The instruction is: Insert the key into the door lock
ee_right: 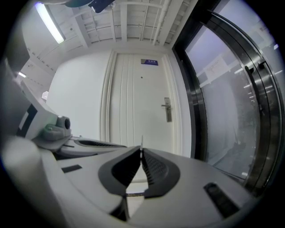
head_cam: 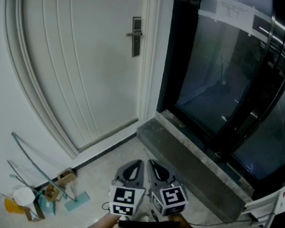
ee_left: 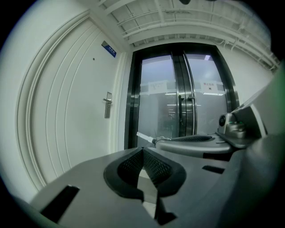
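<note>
The white door (head_cam: pixel 85 66) stands shut ahead, with its metal lock and lever handle (head_cam: pixel 136 36) at its right edge, far from both grippers. The lock also shows in the left gripper view (ee_left: pixel 107 105) and in the right gripper view (ee_right: pixel 167 109). My right gripper (ee_right: pixel 141 150) is shut on a key; its thin blade (ee_right: pixel 141 141) pokes out edge-on past the pads. The left gripper view catches that key blade (ee_left: pixel 145 137) from the side. My left gripper (ee_left: pixel 143 150) is shut with nothing in it. Both grippers, left (head_cam: pixel 132 170) and right (head_cam: pixel 156 169), are held side by side low in the head view.
Dark glass sliding doors (head_cam: pixel 225 75) fill the right, behind a raised grey stone threshold (head_cam: pixel 191 165). Bent metal rods, a small box and a yellow object (head_cam: pixel 24 199) lie on the floor at the lower left. A white frame (head_cam: pixel 271 205) shows at the bottom right corner.
</note>
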A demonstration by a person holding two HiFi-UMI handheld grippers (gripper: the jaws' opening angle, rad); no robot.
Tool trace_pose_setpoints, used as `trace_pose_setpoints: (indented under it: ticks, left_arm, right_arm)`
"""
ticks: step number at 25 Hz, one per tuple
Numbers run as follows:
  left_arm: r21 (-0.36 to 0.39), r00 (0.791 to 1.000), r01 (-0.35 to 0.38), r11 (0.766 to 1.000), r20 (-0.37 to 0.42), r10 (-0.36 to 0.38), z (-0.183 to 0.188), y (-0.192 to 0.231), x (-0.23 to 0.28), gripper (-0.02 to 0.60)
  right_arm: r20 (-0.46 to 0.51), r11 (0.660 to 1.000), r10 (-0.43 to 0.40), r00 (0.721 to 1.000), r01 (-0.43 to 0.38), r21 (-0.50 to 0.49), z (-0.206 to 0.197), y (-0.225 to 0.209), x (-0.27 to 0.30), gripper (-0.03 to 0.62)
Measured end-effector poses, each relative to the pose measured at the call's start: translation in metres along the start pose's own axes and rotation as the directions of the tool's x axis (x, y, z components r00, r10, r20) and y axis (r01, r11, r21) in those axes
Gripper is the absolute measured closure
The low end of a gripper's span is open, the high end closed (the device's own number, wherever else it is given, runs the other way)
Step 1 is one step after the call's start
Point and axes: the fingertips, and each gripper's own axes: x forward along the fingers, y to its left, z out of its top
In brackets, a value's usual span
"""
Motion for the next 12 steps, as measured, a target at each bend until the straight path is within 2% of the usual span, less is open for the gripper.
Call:
trace_pose_setpoints:
  ticks: [12]
  left_arm:
    - [0.016,1.000,-0.023,1.000,-0.017,0.023,-0.003,-0.031,0.015,0.578]
  right_arm:
    - [0.010,1.000,0.023,1.000,-0.023,0.010,-0.006,-0.033,-0.019,0.573]
